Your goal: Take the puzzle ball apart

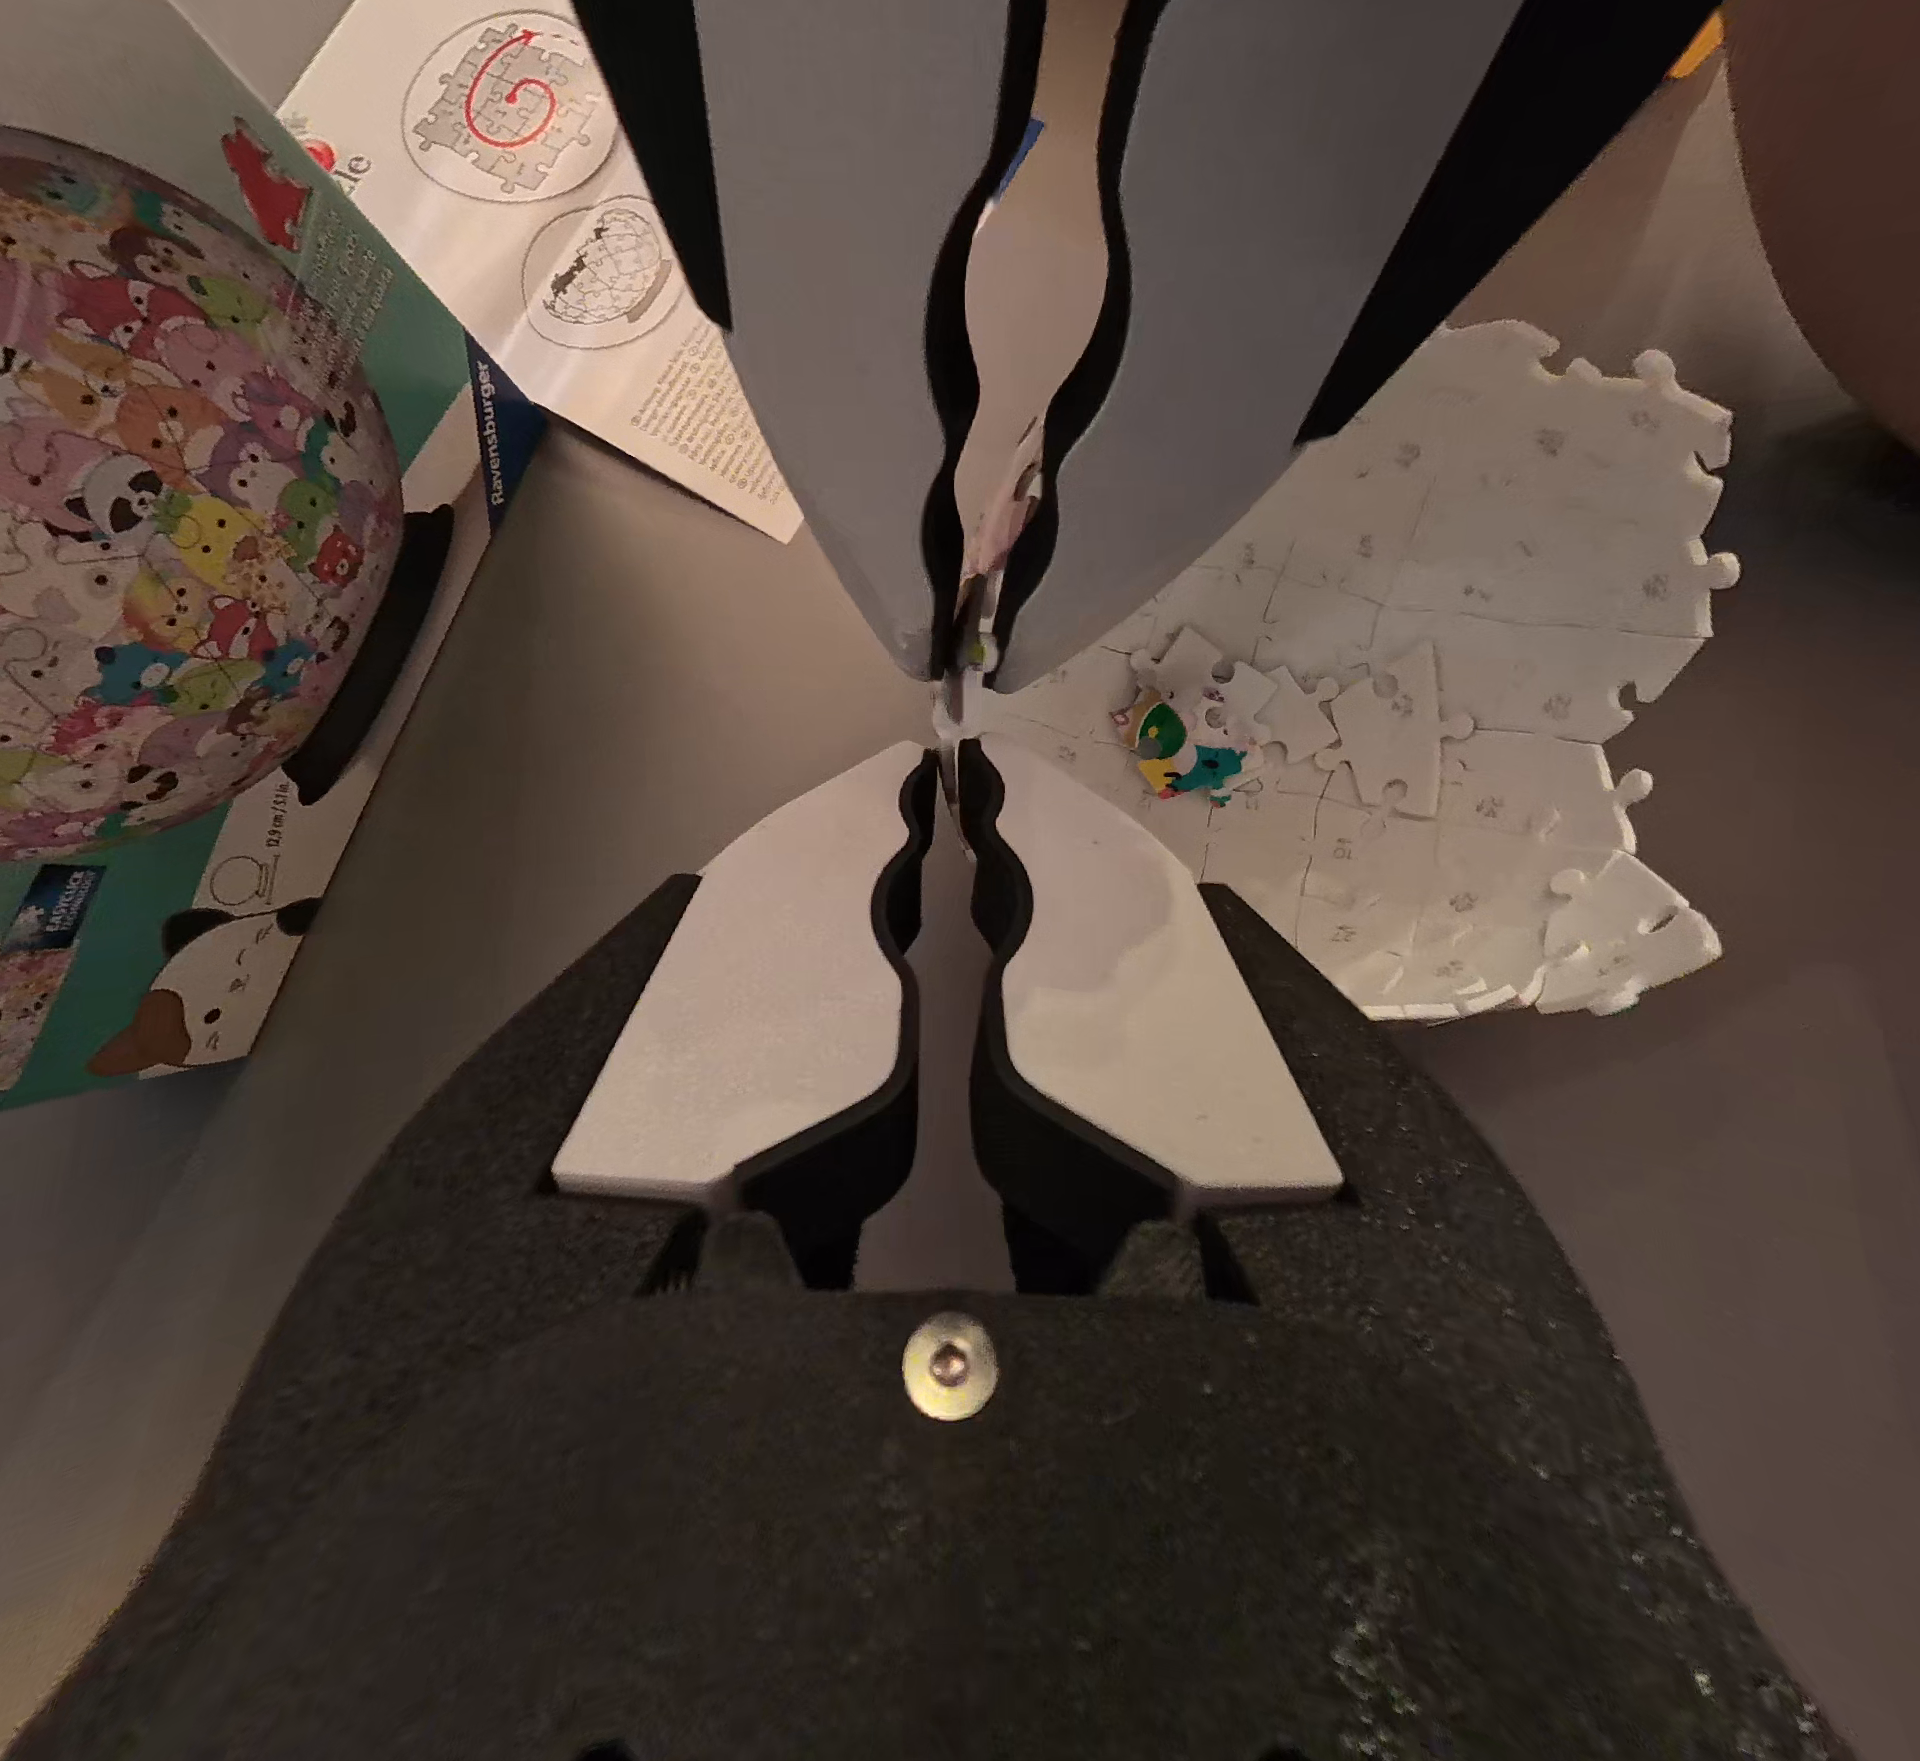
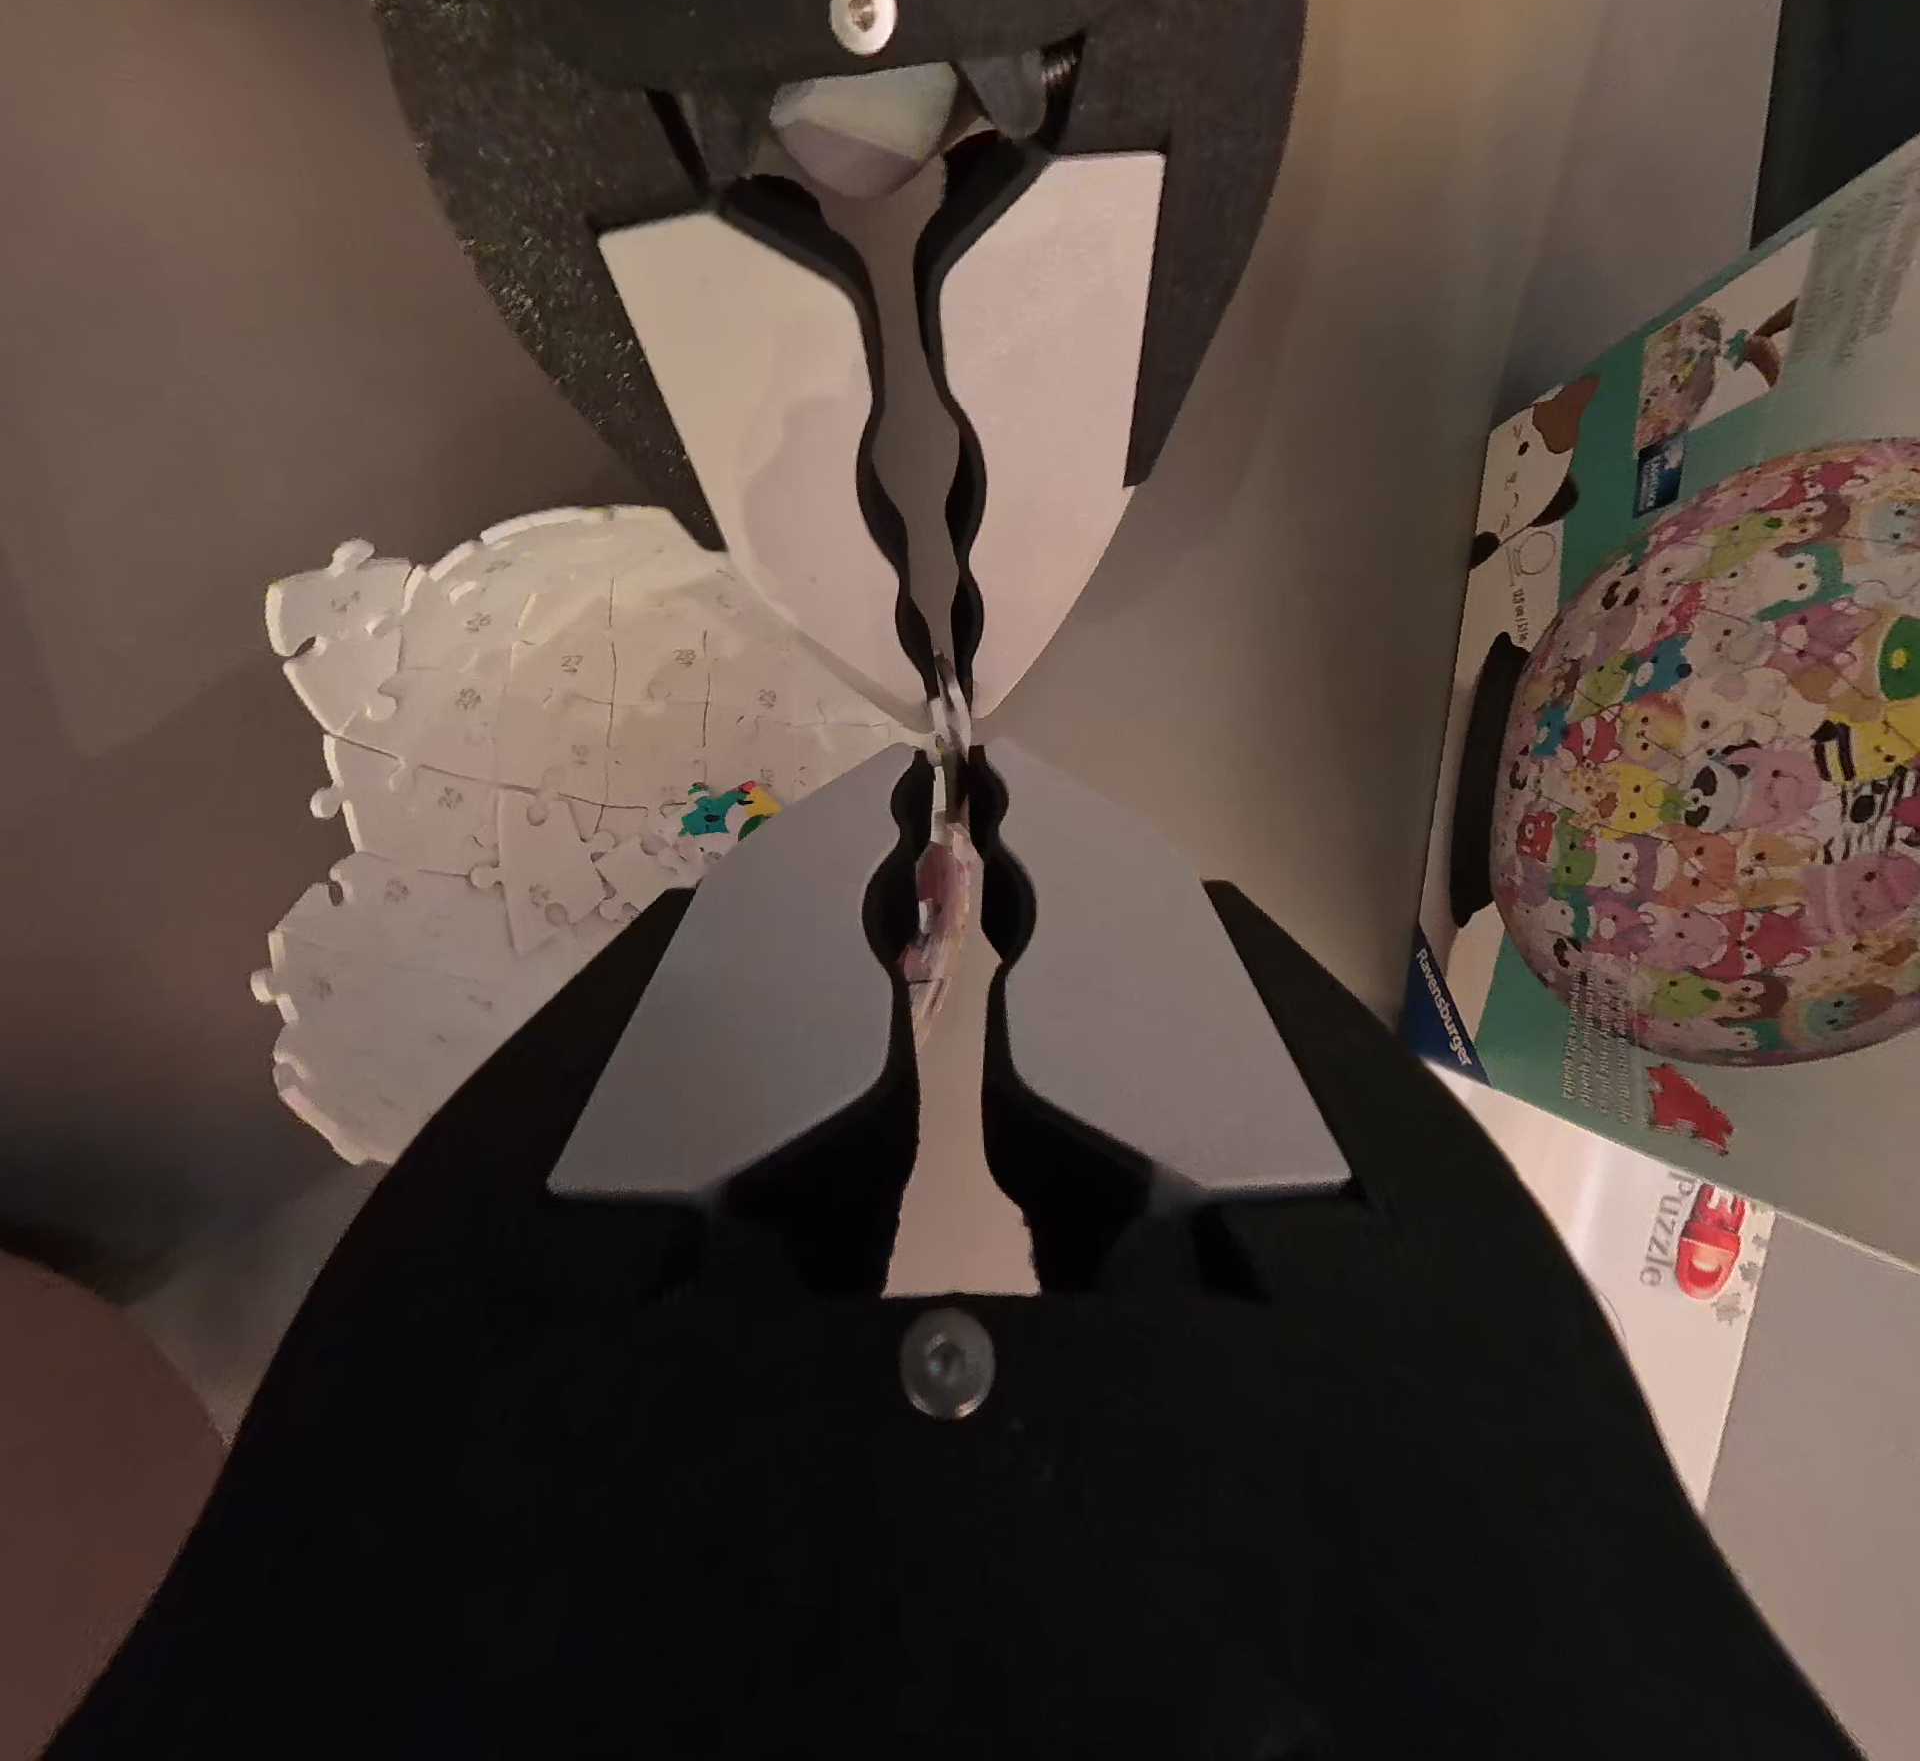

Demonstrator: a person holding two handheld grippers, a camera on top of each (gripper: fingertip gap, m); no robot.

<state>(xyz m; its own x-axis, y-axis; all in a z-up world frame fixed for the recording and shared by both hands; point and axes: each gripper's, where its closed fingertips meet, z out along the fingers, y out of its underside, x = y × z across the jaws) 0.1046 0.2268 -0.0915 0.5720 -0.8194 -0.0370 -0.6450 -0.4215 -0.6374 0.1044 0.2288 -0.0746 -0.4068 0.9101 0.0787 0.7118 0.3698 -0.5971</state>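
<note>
Grey counter [image 1: 644, 776] stretches under everything, dim and plain. At the centre of both views my left gripper [image 1: 951, 755] and my right gripper [image 2: 940, 755] meet tip to tip, each with its jaws nearly closed, pinching the same small run of puzzle pieces [image 1: 961, 703] edge-on between them; a pinkish printed face shows inside my right jaws in the right wrist view. Just beyond the tips, right of centre in the left view, the opened shell of the puzzle ball [image 1: 1475, 672] lies white side up on the counter, with a few loose pieces [image 1: 1184, 750] in its hollow, one showing green and teal. Farther out at the left edge sits the puzzle box [image 1: 208, 568], with a white instruction sheet [image 1: 540, 184] above it.
</note>
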